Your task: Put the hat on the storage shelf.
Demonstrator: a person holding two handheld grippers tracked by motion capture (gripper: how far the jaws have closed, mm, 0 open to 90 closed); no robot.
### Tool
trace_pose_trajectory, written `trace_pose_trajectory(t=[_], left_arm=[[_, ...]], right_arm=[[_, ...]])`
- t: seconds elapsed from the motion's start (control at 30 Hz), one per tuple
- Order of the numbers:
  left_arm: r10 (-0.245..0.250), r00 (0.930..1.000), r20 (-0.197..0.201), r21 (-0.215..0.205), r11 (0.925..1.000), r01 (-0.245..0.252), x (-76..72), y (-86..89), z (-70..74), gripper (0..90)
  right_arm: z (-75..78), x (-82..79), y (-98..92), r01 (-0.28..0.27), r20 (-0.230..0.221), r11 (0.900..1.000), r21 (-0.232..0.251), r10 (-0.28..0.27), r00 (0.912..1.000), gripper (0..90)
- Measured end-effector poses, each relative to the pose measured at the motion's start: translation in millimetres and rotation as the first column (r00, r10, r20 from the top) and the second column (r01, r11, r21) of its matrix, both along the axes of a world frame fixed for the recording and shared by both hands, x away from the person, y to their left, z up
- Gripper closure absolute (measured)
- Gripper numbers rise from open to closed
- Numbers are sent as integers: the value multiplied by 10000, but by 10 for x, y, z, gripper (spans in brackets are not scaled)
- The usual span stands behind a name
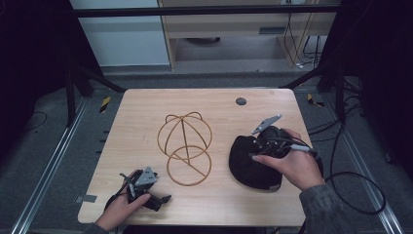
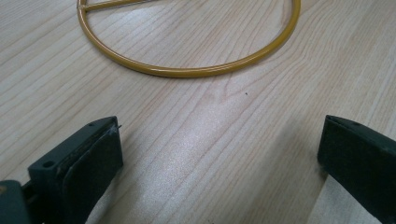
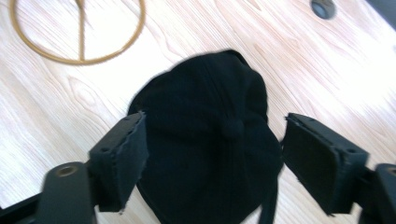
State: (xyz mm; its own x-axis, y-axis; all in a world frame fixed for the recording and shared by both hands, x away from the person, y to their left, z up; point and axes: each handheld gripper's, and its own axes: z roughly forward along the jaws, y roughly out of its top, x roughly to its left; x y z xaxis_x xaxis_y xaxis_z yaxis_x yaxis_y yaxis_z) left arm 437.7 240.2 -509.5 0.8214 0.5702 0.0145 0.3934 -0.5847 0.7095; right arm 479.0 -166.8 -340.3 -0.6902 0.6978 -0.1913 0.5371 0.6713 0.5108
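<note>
- A pale wooden worktop (image 1: 146, 112) stands in a dim room.
- The wire hat stand (image 1: 185, 148) sits mid-worktop.
- The black cap (image 1: 246, 161) lies right, directly under the right claw (image 3: 215, 158), jaws wide, straddling its crown.
- The left claw (image 2: 219, 163) rests wide, empty, near the stand's ring.

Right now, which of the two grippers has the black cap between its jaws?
The right gripper: its open jaws straddle the black cap. The left gripper is open too, over bare table near the gold wire stand.
</note>
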Motion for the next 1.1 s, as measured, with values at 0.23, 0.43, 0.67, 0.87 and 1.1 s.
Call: trace_pose_trajectory(t=[0.23, 0.43, 0.67, 0.87, 1.1], left_arm=[[-7, 10000, 20, 14, 10000, 7, 1, 1, 1, 0], [-19, 10000, 30, 25, 10000, 19, 2, 1, 1, 0], [-20, 10000, 31, 24, 10000, 19, 2, 1, 1, 0], [-21, 10000, 33, 25, 10000, 21, 3, 2, 1, 0], [-6, 10000, 11, 9, 10000, 6, 1, 0, 0, 0]], right_arm=[[-153, 229, 64, 168, -741, 9992, -357, -194, 9971, 258], [-256, 343, 41, 333, -1275, 9980, -541, -399, 9910, 342], [-371, 415, 31, 204, -1754, 9936, -1107, -397, 9837, 514], [-404, 440, 47, 120, -1808, 9926, -1212, -340, 9829, 612], [-384, 435, -7, 58, -1872, 9939, -1097, -264, 9820, 753]])
